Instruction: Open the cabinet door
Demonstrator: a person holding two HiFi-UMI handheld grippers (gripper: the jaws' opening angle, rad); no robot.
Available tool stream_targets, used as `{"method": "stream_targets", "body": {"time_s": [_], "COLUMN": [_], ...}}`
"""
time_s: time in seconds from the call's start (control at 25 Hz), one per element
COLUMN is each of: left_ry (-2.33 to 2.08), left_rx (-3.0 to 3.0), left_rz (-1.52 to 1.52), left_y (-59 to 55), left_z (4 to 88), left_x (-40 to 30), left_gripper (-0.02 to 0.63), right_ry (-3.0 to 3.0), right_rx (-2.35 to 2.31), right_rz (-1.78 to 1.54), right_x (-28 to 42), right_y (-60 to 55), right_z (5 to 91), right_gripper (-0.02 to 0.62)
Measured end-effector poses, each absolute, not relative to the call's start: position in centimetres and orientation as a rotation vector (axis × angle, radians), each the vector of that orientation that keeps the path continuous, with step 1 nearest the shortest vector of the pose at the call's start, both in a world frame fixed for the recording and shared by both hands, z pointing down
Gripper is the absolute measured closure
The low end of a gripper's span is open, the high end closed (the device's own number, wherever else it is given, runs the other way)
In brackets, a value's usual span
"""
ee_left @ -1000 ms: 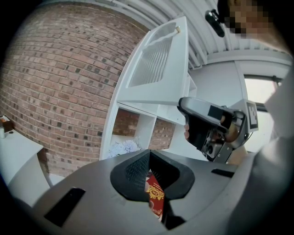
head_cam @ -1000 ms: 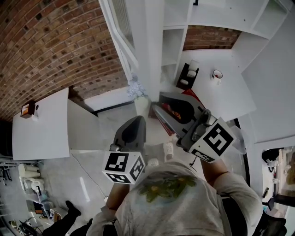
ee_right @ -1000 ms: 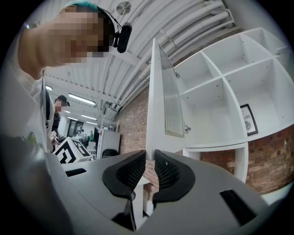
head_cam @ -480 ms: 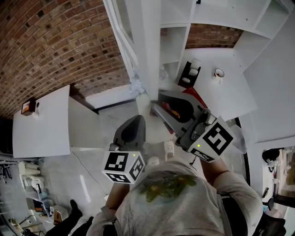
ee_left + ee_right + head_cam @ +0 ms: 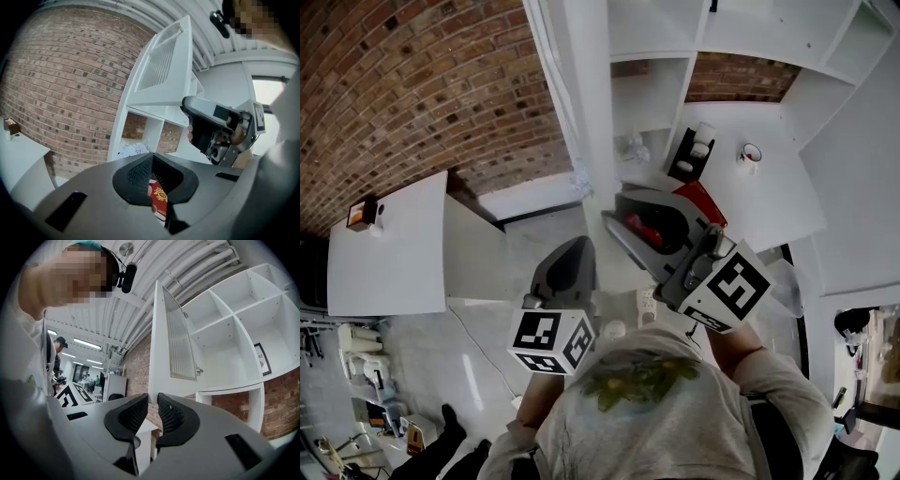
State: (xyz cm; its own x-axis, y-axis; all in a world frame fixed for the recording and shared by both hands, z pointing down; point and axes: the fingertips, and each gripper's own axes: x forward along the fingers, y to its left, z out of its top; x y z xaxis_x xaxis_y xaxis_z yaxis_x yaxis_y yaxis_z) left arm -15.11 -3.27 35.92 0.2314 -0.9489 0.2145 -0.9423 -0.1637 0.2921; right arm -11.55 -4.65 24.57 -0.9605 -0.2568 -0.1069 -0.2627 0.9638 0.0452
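Cabinet door stands ajar on the far shelf unit, its lower corner pinched in my right gripper.
I judge that corner gives leverage to swing it wider; my left gripper waits nearer, jaws together, empty.

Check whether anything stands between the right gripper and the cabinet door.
Nothing visible does. The right gripper has its jaws clamped directly on the lower edge of the cabinet door, which stands swung out from the shelves.

cabinet door swung slightly wider, right hand-held gripper on its edge drawn leftward, more shelf compartment and white flowers uncovered
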Motion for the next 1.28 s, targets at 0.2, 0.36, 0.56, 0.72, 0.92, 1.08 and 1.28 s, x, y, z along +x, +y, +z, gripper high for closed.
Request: {"method": "stream_targets", "body": {"time_s": [0.2,0.36,0.56,0.72,0.92,1.08,1.28], "left_ry": [-1.763,-1.772,-1.781,-1.786,-1.792,-1.792,-1.784], "left_rx": [2.138,2.130,2.124,2.120,2.109,2.103,2.106], "left_rz": [-0.034,-0.041,-0.049,-0.055,-0.057,-0.058,-0.052], "left_y": [-3.1,-2.9,-2.7,-2.6,-2.4,-2.2,-2.1], "left_z": [35.9,35.9,35.9,35.7,35.9,36.1,36.3], "left_x": [-15.7,-16.3,-16.7,-17.0,-17.7,-17.9,-17.9], "left_gripper": [0.595,0.595,0.595,0.595,0.595,0.595,0.595], "right_ry": [3.019,3.031,3.043,3.045,3.040,3.035,3.025], "right_rx": [-0.372,-0.350,-0.329,-0.315,-0.299,-0.267,-0.264], "right_rz": [0.092,0.115,0.130,0.125,0.111,0.044,0.035], "right_x": [-12.3,-13.2,-14.0,-14.4,-15.3,-15.8,-15.8], "right_y": [-4.3,-3.9,-3.5,-3.3,-3.1,-3.0,-2.8], "right_z": [24.6,24.6,24.6,24.5,24.6,24.6,24.7], "right_gripper": [0.523,0.523,0.523,0.523,0.522,0.522,0.522]}}
